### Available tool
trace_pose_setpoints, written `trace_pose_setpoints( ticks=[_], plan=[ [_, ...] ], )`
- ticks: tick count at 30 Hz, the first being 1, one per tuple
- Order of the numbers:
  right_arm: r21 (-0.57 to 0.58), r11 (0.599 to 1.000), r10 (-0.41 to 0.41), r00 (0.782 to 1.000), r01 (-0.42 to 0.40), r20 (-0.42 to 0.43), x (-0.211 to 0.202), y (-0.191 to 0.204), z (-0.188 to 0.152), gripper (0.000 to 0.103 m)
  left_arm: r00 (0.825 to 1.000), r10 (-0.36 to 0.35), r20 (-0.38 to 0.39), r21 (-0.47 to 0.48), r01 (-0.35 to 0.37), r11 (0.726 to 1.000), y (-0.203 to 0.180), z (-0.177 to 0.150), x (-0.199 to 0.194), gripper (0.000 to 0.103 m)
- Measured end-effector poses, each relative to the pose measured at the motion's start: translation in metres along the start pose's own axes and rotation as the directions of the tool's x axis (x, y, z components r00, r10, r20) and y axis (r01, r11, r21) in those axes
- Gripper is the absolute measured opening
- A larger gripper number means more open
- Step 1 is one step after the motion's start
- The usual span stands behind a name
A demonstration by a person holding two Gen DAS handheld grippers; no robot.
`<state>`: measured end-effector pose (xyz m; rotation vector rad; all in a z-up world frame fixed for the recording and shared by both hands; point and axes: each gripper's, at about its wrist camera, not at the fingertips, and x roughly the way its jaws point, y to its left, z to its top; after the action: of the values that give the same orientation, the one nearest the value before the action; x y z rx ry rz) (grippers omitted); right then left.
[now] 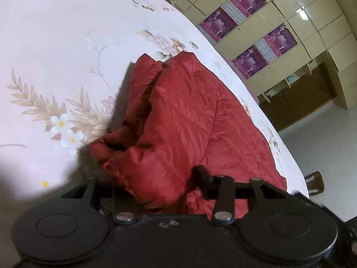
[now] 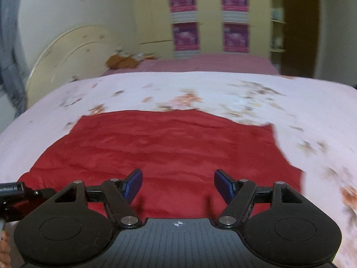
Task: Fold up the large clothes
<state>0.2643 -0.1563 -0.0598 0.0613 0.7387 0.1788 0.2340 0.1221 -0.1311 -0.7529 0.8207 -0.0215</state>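
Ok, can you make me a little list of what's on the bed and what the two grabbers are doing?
garment: red padded coat, lying on the bed
bed cover: pale sheet with flowers
right gripper: open, blue fingers apart above the coat, nothing between them
left gripper: coat fabric bunched between its fingers; grip unclear
background: yellow wardrobe with purple posters

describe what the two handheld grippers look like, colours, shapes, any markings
Both are matte black. The right gripper has two round housings, angled link arms with silver pivot pins, blue ribbed finger pads, and a ridged grey plate bearing a small crosshair mark. The left gripper has the same round housings and silver pins, with faint scrawled characters on its body; its pads are hidden.
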Motion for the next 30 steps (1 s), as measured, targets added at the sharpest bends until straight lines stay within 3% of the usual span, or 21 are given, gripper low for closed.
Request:
trace_pose_setpoints(
  ticks=[1, 2, 7, 14, 18, 22, 25, 30],
  plan=[
    [-0.020, 1.000, 0.001, 1.000, -0.001, -0.013, 0.012, 0.005, 0.002, 0.025, 1.000, 0.003, 0.003, 0.006, -0.003, 1.000, -0.001, 0.000, -0.001, 0.035],
    [-0.032, 0.999, 0.003, 1.000, -0.004, -0.023, 0.025, 0.010, 0.005, 0.023, 1.000, 0.006, 0.004, 0.014, -0.006, 1.000, -0.002, 0.000, -0.001, 0.033],
    [-0.074, 0.997, 0.034, 0.998, -0.038, -0.053, 0.064, 0.029, 0.015, 0.023, 1.000, 0.016, 0.017, 0.052, -0.017, 0.998, -0.007, -0.001, -0.003, 0.029],
    [-0.143, 0.990, -0.011, 0.990, -0.009, -0.140, 0.115, 0.041, 0.001, 0.023, 0.999, 0.018, 0.030, 0.096, -0.021, 0.995, -0.012, -0.001, -0.006, 0.026],
    [-0.165, 0.986, -0.014, 0.990, -0.009, -0.138, 0.112, 0.042, 0.003, 0.023, 0.999, 0.025, 0.036, 0.139, -0.030, 0.990, -0.016, 0.000, -0.009, 0.025],
    [-0.145, 0.988, 0.033, 0.993, -0.050, -0.114, 0.079, 0.039, 0.003, 0.023, 0.999, 0.020, 0.034, 0.151, -0.025, 0.988, -0.018, 0.001, -0.011, 0.025],
    [-0.141, 0.987, 0.056, 0.988, -0.077, -0.147, 0.066, 0.041, -0.009, 0.023, 0.999, 0.017, 0.040, 0.174, -0.024, 0.984, -0.023, 0.000, -0.014, 0.025],
    [-0.133, 0.989, 0.041, 0.983, -0.065, -0.180, 0.082, 0.044, -0.026, 0.023, 0.997, -0.008, 0.077, 0.295, -0.015, 0.955, -0.040, -0.001, -0.022, 0.023]
  ],
)
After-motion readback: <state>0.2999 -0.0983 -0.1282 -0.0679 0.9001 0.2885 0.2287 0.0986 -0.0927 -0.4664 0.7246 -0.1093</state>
